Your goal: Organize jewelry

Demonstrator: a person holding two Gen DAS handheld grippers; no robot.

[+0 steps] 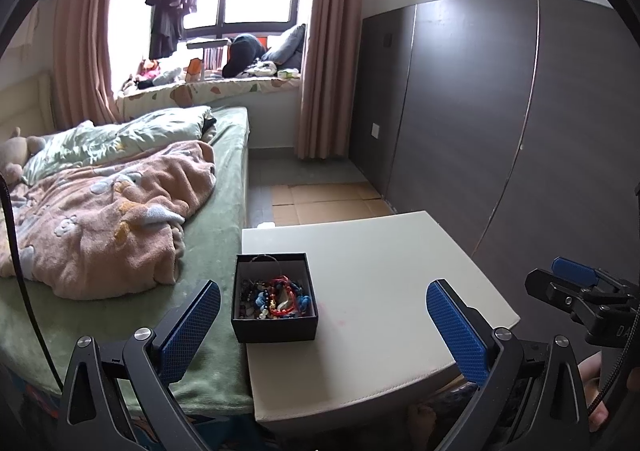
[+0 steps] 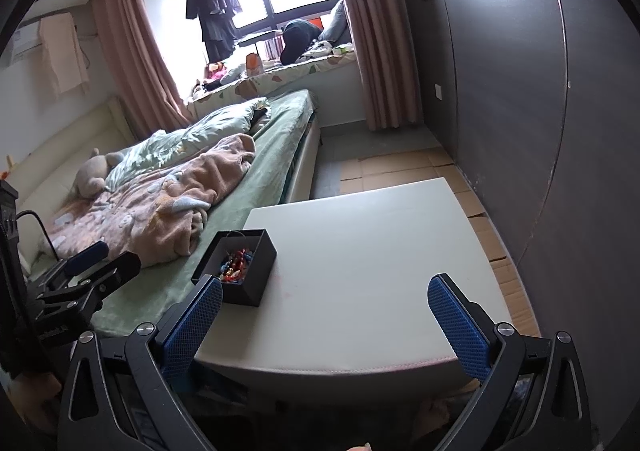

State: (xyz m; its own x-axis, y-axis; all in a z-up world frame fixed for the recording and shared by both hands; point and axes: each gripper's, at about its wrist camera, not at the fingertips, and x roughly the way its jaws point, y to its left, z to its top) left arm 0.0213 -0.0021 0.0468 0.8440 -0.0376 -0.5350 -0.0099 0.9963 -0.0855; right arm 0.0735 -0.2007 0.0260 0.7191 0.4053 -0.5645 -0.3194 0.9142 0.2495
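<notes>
A small square black cardboard box [image 1: 274, 301] without a lid sits on the left-hand part of a white, smooth-topped low table [image 1: 384, 291], close to the table's edge that runs along the bed; inside it lies a tangled heap of beaded jewelry [image 1: 276, 299] in red, blue, white and dark tones, with a thin wire loop leaning against the box's far inner wall; the left gripper [image 1: 324, 315], black-framed with blue textured pads, hangs above the near side of the table with its fingers spread wide and nothing between them, the box lying just inside its left finger; the right gripper [image 2: 325, 313], of the same make, is likewise spread wide and empty, held over the table's near edge, and in its view the box [image 2: 240, 271] stands just beyond its left fingertip, the beads [image 2: 234, 266] showing over the rim; the two tools are side by side, each one's blue pad visible at the margin of the other's view; beside the table lies a bed with a green sheet [image 1: 216, 219], a rumpled pink fleece blanket [image 1: 104, 223] and a pale green pillow [image 1: 120, 139]; a dark grey panelled wardrobe [image 1: 500, 123] runs along the right.
</notes>
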